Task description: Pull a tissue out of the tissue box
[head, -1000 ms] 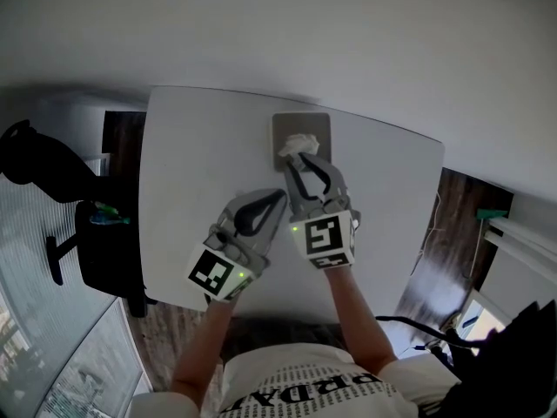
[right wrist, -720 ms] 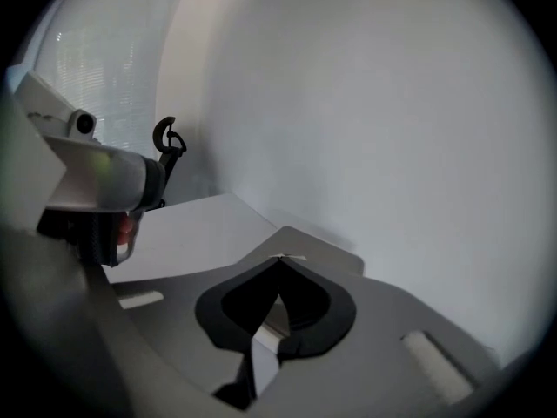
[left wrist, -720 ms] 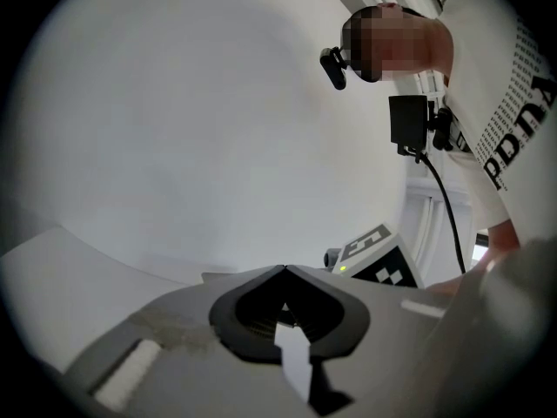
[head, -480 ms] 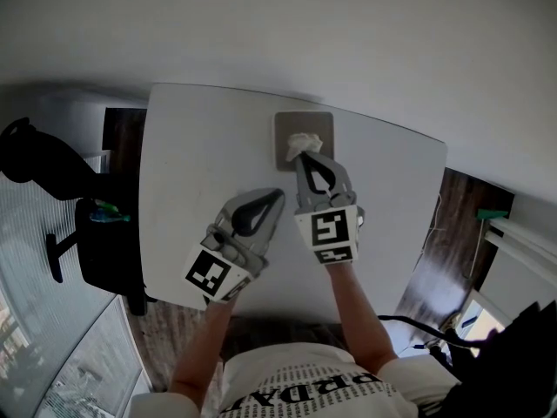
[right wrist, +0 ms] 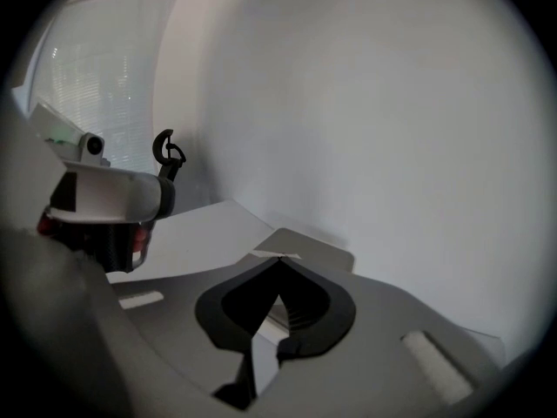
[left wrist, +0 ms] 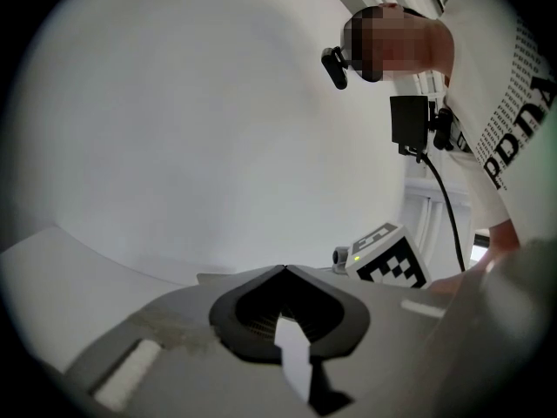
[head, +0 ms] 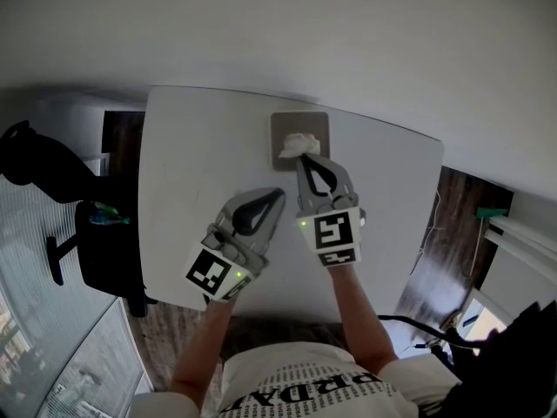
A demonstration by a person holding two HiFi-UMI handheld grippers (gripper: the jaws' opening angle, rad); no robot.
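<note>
**A:** Status?

**B:** Right hand-held gripper has its jaws together, pinching the near edge of the tissue. The tissue pokes up from the tissue box at the far edge of the surface. Left hand-held gripper is closed on nothing, over mid-surface.

**A:** Next?

**B:** The grasp looks made. Pull up and away. The box may lift with it.

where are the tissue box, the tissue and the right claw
tissue box (head: 280, 124), head view, bare grey top near its left corner.
tissue (head: 298, 143), head view, middle of the white tuft.
right claw (head: 305, 158), head view, its closed tips at the tissue.
</note>
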